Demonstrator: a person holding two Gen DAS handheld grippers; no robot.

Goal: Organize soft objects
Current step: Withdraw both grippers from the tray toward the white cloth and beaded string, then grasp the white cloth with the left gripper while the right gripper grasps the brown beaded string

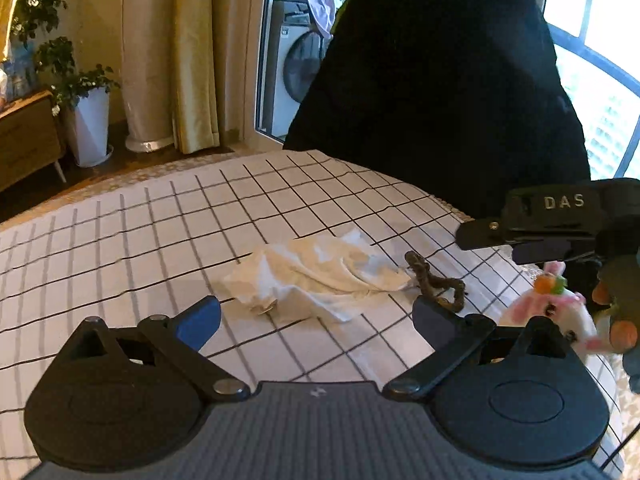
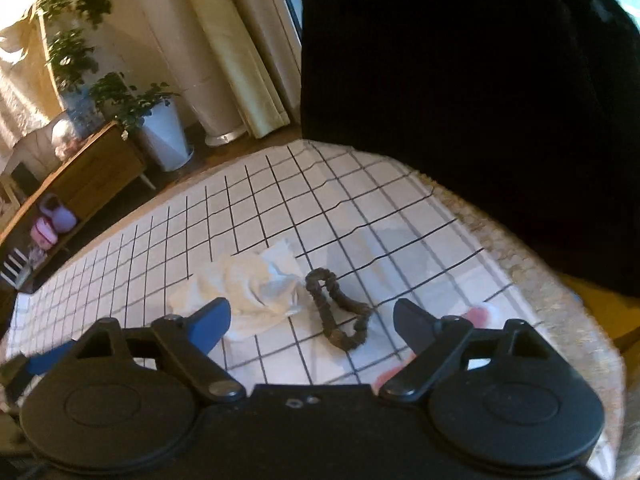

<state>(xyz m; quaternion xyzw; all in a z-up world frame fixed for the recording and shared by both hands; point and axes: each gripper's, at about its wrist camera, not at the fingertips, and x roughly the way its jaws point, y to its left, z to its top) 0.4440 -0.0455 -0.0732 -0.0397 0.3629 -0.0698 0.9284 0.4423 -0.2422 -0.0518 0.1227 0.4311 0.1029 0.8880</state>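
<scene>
A crumpled white cloth (image 1: 320,272) lies on the grid-patterned tablecloth (image 1: 160,220). A brown scrunchie (image 1: 436,282) lies just right of it. A white and pink plush toy (image 1: 552,308) sits at the right edge. My left gripper (image 1: 316,320) is open above the near side of the cloth. In the right wrist view the cloth (image 2: 248,284) and the scrunchie (image 2: 340,312) lie between the open fingers of my right gripper (image 2: 312,320). The right gripper's body (image 1: 560,220) shows at the right of the left wrist view, above the plush toy.
A person in black (image 1: 432,80) stands at the far side of the table. A wooden cabinet (image 2: 92,176), potted plants (image 1: 86,120), curtains and a washing machine (image 1: 296,64) stand beyond. A pink and white thing (image 2: 480,314) peeks out by the right finger.
</scene>
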